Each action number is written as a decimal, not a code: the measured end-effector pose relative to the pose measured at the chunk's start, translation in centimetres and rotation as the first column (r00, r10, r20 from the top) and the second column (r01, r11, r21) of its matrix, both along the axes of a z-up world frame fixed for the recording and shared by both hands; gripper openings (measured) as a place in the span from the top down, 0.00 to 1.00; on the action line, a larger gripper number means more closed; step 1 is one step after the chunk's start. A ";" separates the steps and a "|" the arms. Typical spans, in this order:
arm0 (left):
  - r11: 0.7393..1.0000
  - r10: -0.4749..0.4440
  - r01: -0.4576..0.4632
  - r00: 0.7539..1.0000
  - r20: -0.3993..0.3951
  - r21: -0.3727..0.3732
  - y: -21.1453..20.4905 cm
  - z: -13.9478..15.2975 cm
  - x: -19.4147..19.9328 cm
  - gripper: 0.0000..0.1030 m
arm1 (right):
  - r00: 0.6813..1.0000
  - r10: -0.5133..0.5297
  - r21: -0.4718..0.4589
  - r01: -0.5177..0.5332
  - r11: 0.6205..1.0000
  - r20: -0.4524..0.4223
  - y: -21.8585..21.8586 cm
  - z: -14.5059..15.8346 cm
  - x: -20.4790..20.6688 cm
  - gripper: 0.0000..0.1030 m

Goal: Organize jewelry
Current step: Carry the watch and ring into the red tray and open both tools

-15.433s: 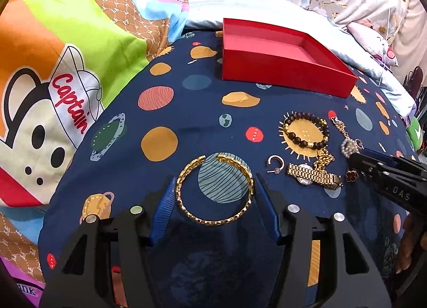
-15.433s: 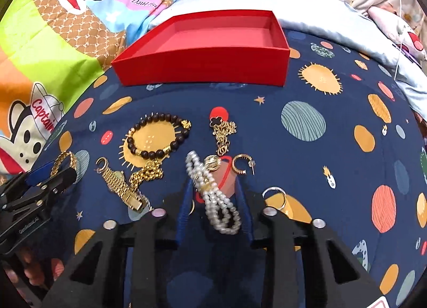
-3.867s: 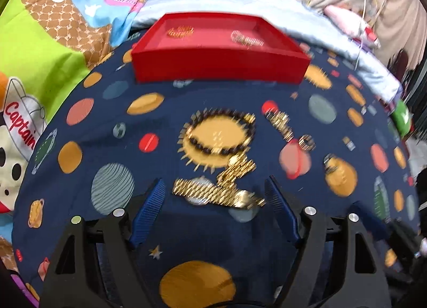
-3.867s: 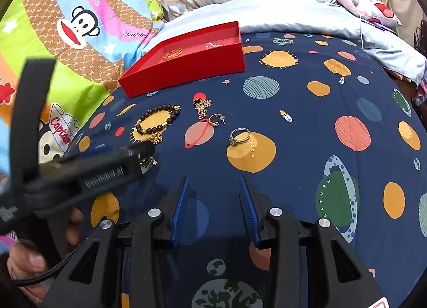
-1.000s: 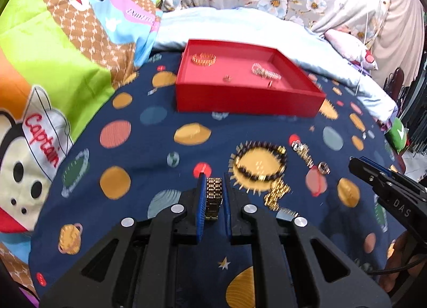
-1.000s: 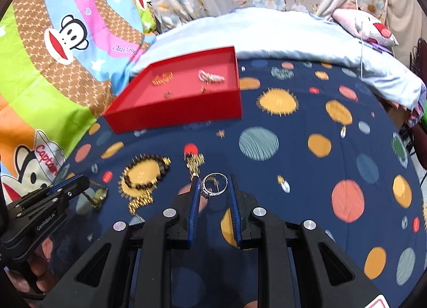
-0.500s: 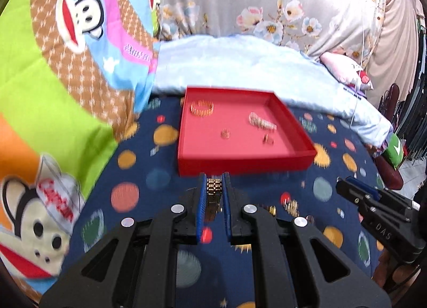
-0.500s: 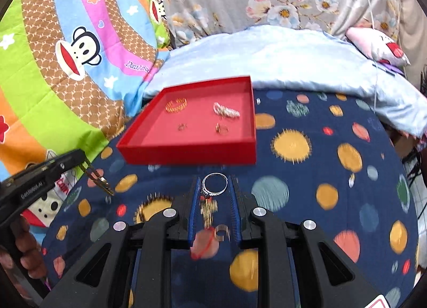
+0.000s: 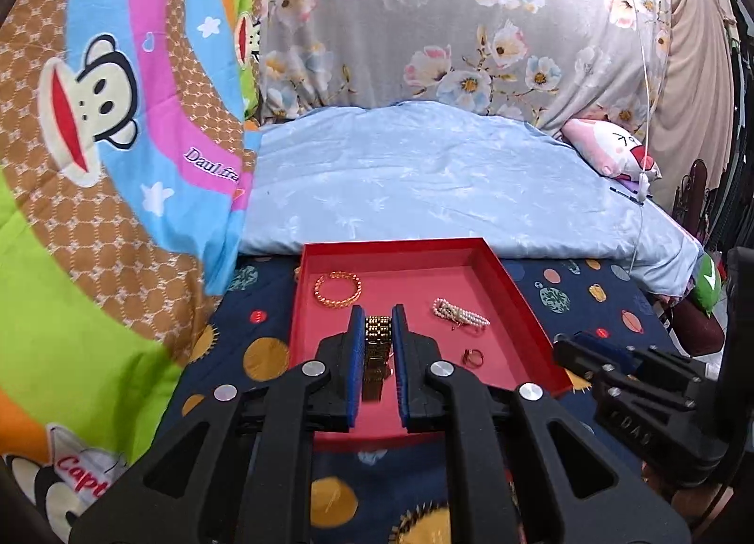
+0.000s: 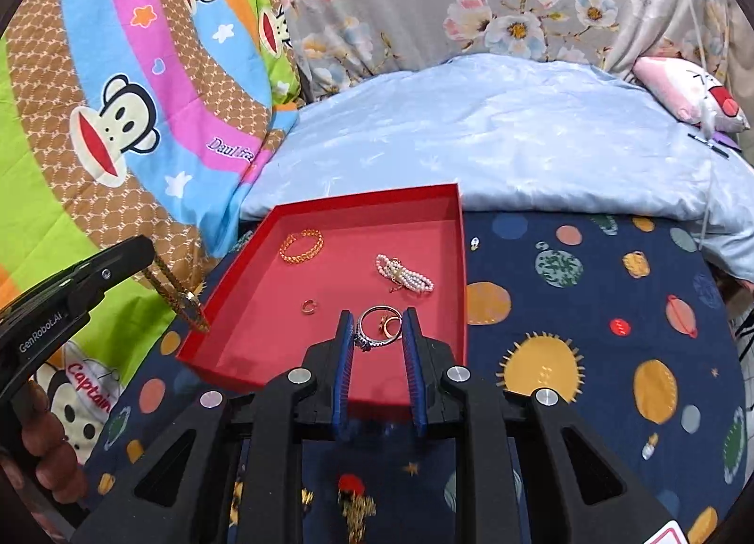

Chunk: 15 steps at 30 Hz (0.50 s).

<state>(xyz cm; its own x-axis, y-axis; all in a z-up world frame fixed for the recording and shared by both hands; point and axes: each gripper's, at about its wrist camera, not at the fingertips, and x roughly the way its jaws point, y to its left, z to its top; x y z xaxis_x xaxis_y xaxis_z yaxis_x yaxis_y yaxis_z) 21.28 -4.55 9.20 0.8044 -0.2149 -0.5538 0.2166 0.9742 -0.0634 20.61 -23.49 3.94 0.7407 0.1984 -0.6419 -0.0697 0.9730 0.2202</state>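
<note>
Bright, even, soft-shadowed light; sharp centres, strong fisheye curvature and dark vignetted corners.

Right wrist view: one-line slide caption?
Right gripper holds a silver ring over the red tray.

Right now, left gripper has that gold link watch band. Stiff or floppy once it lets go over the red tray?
Probably floppy: the gold link watch band droops from the left gripper as a slack linked strand. Released, it would likely collapse in a heap in the red tray, not roll. It looks metal, so likely heavy for its size.
</note>
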 end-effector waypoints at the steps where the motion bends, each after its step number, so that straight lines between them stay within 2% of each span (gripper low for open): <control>1: 1.000 0.003 -0.003 1.000 -0.001 0.004 -0.3 -0.3 0.6 0.89 | 1.000 0.005 0.002 -0.005 1.000 -0.008 0.1 -0.4 0.5 0.81; 8: 1.000 0.005 -0.003 0.998 -0.056 0.028 -1.3 -3.0 3.2 0.89 | 0.999 0.009 -0.001 -0.009 1.000 -0.051 0.3 -2.6 2.4 0.81; 15: 0.999 0.025 -0.022 0.996 -0.083 0.034 -1.1 -4.4 4.4 0.89 | 0.998 0.018 -0.011 -0.018 1.000 -0.062 0.7 -3.5 3.2 0.81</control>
<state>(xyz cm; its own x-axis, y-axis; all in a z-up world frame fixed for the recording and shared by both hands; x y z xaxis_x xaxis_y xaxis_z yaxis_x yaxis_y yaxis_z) 25.63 -5.70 4.82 0.7599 -0.1769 -0.6255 0.1887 0.9809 -0.0483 23.76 -22.74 0.46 0.6956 0.2039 -0.6889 -0.0738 0.9741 0.2137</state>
